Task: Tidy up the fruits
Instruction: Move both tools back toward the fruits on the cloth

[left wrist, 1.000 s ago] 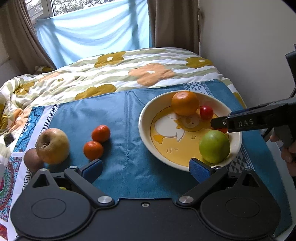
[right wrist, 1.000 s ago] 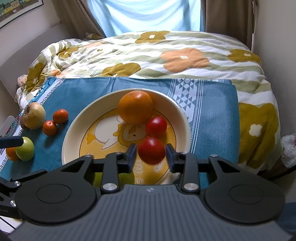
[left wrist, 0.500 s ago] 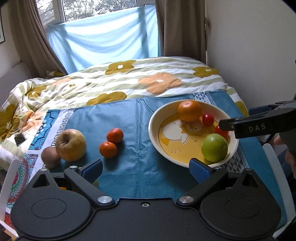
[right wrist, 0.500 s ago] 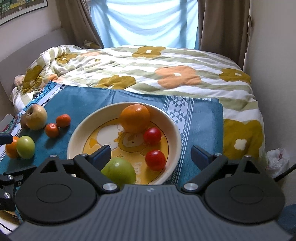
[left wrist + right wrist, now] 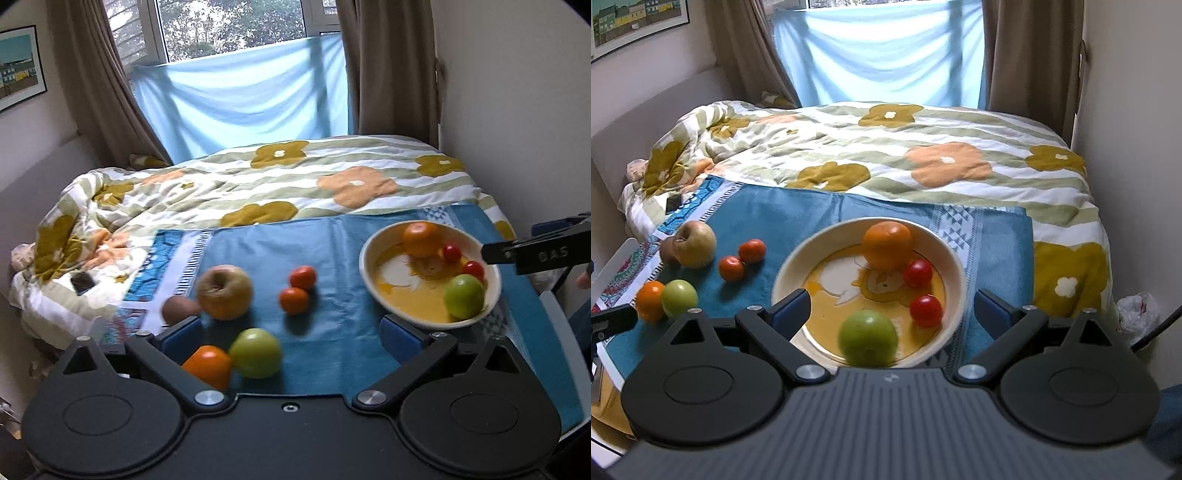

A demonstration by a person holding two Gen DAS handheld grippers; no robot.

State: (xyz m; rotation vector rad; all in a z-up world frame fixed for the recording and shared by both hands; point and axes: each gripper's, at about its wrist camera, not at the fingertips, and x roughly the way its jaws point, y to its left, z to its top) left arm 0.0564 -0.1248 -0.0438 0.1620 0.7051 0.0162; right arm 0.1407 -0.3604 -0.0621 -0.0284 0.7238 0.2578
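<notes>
Left wrist view: the left gripper (image 5: 291,334) is spread wide and holds nothing, with a green apple (image 5: 255,352) and an orange (image 5: 207,365) lying touching at lower centre between its fingers. The bowl (image 5: 369,273) sits at right, already holding four fruits. In the right wrist view the right gripper (image 5: 892,308) is likewise released above the bowl. The green apple is best straddled squarely before closing, so the orange is not nudged off the blue cloth (image 5: 332,258).

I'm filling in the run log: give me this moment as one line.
left gripper: open, empty | right gripper: open, empty, over bowl | in bowl: orange, two tomatoes, green apple | six fruits outside
</notes>
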